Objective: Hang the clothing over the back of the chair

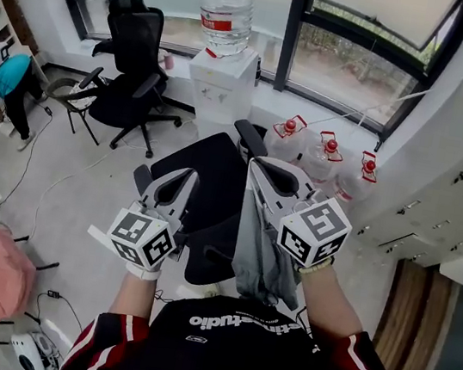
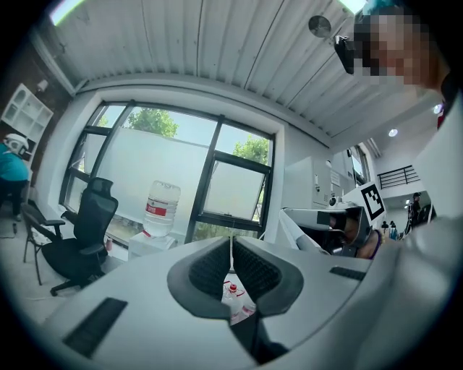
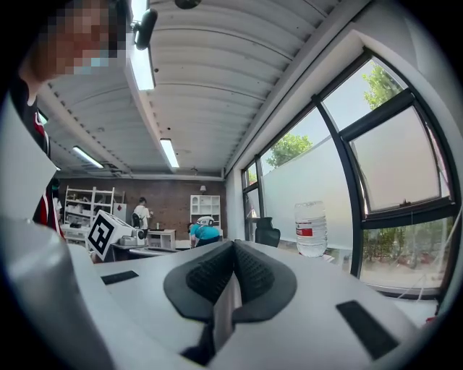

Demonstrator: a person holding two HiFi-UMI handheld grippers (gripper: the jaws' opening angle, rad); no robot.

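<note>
Holding a grey piece of clothing, the right gripper has its jaws pressed tight on the cloth. In the right gripper view, a grey fold sits pinched between the two dark pads. The clothing hangs down from the jaws in a long bunch, near the person's chest and over the right side of a black office chair. I cannot tell if the cloth touches the chair.

The left gripper is just to the left, over the left side of the same chair. Its jaws are closed together at the tips, and no cloth shows between them. It is apart from the clothing.

Far behind the chair stands a white water dispenser with a big clear bottle on top, by the window. Three water jugs with red caps sit on the floor to its right. A second black chair stands far to the left. A person in a teal top bends over at the far left edge.
</note>
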